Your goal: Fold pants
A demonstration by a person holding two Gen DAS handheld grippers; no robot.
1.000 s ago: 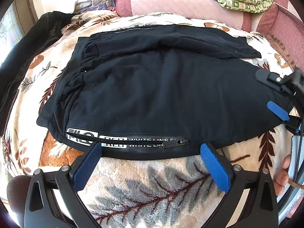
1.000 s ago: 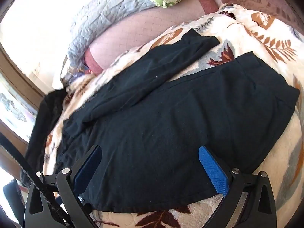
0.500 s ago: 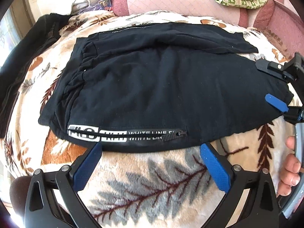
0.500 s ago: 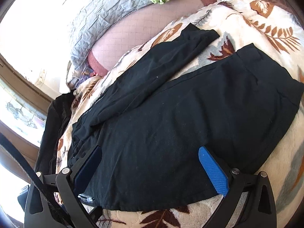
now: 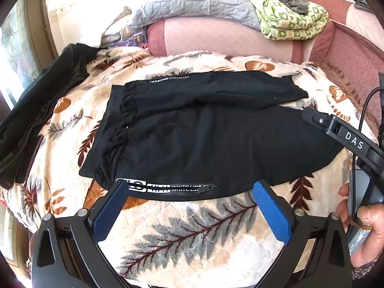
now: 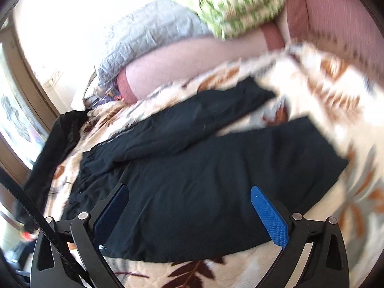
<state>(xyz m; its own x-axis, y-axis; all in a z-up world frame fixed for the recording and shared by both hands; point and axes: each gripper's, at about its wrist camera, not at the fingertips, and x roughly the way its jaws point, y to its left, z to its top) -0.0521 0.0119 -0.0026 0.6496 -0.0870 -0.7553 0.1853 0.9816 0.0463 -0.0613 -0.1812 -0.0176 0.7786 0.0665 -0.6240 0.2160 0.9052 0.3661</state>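
Black pants (image 5: pixel 204 139) lie flat on a leaf-patterned blanket (image 5: pixel 192 235), waistband to the left, one leg angled away at the back. A white-lettered stripe with a zipper (image 5: pixel 208 188) runs along their near edge. My left gripper (image 5: pixel 189 206) is open just in front of that edge, nothing between its blue pads. My right gripper (image 6: pixel 189 208) is open above the near leg of the pants (image 6: pixel 216 192), holding nothing; this view is blurred. The right gripper's black body (image 5: pixel 345 136) shows at the right of the left wrist view, held by a hand (image 5: pixel 367 228).
A dark jacket (image 5: pixel 36 110) lies at the blanket's left edge. Behind the pants stands a pink sofa back (image 5: pixel 216 36) with a grey quilt (image 5: pixel 192 0) and a folded green patterned cloth (image 5: pixel 292 16) on it. A window frame is at the far left.
Both grippers have pulled back and upward from the pants, which look smaller now. The right wrist view has swung and blurred. The pants have not moved.
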